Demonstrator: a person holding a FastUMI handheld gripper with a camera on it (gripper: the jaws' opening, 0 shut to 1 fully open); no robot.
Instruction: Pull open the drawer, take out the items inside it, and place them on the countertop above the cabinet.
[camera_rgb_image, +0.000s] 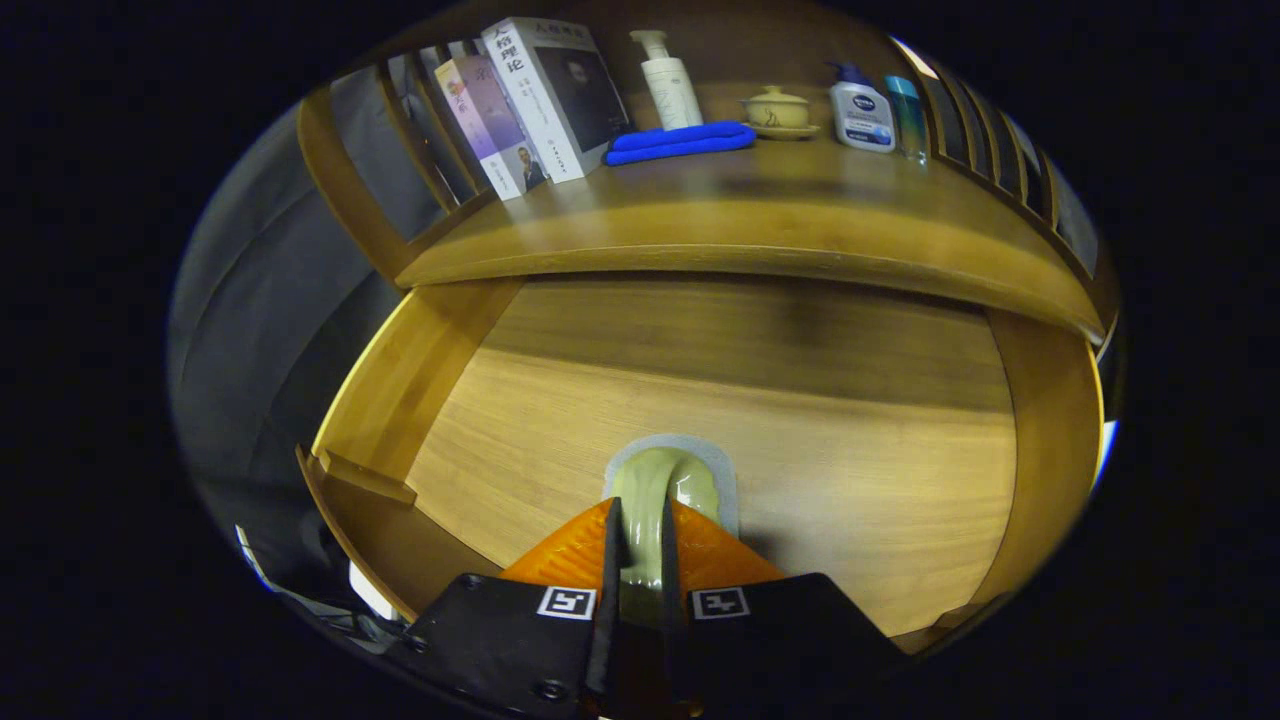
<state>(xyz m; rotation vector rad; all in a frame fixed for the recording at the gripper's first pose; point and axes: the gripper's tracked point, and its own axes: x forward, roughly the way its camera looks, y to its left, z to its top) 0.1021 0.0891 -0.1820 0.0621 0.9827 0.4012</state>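
A hand-held two-finger gripper (640, 545) reaches down into an open wooden drawer (420, 370), its fingers drawn in close on the raised neck of a pale green, glossy curved item (668, 490) that sits on a grey backing and lies on the drawer's light wood floor just ahead of the fingertips; both fingers appear to press its sides, so the grip looks made. The item's smooth shine suggests hard plastic or glazed ware, probably light but slippery, and its narrow arched middle, where the fingers sit, seems the sensible place to hold it; what exactly it is cannot be told. Above the drawer runs the brown wooden countertop (760, 215), where the item belongs, already carrying two upright books (530, 100) with Chinese characters on their covers, too small to read with confidence, a folded blue cloth (680, 141), a white pump bottle (668, 85), a cream lidded ceramic cup on a saucer (777, 110), a white bottle with a blue label (861, 115) whose writing is illegible, and a slim teal bottle (907, 115)
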